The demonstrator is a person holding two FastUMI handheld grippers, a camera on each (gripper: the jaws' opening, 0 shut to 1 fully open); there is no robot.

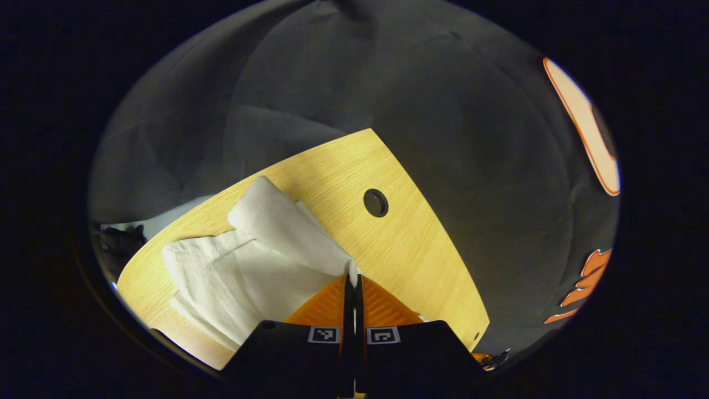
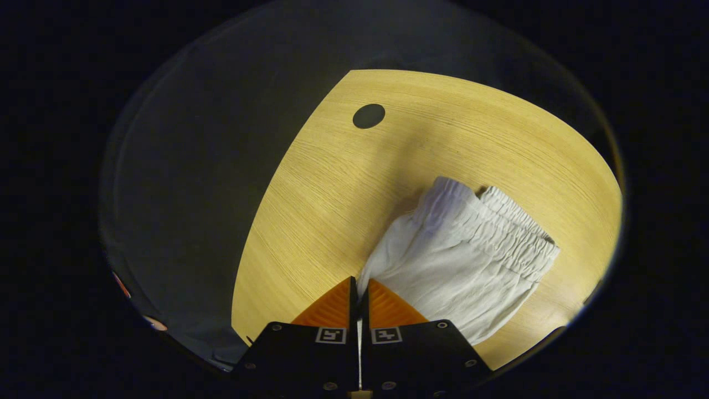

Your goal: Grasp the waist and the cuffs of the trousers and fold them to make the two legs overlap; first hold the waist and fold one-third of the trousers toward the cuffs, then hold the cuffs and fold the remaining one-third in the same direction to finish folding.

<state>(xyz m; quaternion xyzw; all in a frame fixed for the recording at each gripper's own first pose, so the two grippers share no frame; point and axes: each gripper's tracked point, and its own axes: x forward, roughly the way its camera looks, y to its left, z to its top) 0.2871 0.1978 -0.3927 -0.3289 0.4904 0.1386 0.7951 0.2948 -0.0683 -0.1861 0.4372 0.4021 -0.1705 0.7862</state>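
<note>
White trousers (image 1: 260, 266) lie folded on a light wooden table (image 1: 410, 244). In the left gripper view my left gripper (image 1: 353, 279) is shut on a thin edge of the white cloth, which runs up and left from the fingertips. In the right gripper view the trousers (image 2: 465, 260) show their gathered elastic waist (image 2: 518, 221) at the far right. My right gripper (image 2: 360, 285) is shut on the cloth's near corner. Which part of the trousers each gripper pinches is hidden by the fingers.
A round dark hole (image 1: 375, 203) sits in the tabletop beyond the trousers, and the same hole (image 2: 369, 116) is in the right gripper view. The table's edge (image 2: 260, 221) runs close to the left of my right gripper. Dark cloth wall (image 1: 471, 138) surrounds the table.
</note>
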